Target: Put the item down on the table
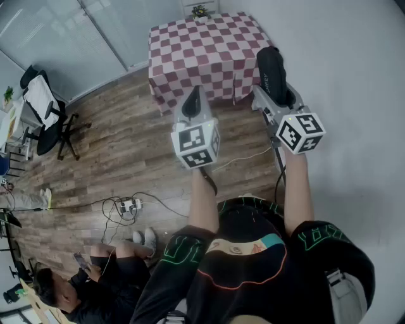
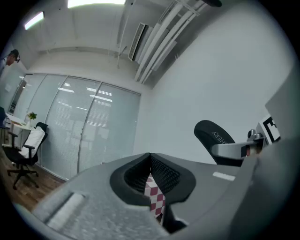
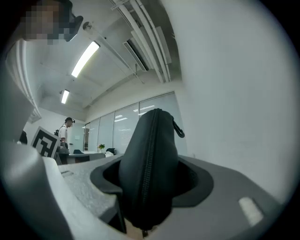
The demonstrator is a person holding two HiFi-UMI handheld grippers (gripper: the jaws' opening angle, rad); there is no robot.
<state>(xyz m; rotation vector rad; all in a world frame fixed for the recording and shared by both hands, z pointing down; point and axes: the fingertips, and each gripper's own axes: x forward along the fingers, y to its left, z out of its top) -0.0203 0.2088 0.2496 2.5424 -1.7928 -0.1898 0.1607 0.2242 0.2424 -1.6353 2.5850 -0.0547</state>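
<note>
My right gripper [image 1: 276,95] is shut on a black zippered pouch [image 1: 271,71], which stands upright between its jaws and fills the right gripper view [image 3: 150,164]. The pouch is held in the air, short of the table [image 1: 209,50] with the red-and-white checked cloth. My left gripper [image 1: 192,102] hangs beside it on the left, shut with nothing in it. In the left gripper view the closed jaws [image 2: 150,159] leave only a slit below, through which the checked cloth [image 2: 154,197] shows. The pouch [image 2: 213,136] appears there at the right.
A white wall runs along the right. A small plant [image 1: 201,10] sits at the table's far edge. On the wooden floor are an office chair [image 1: 44,114], a power strip with cables [image 1: 130,204] and a seated person [image 1: 95,278]. Glass partitions stand behind.
</note>
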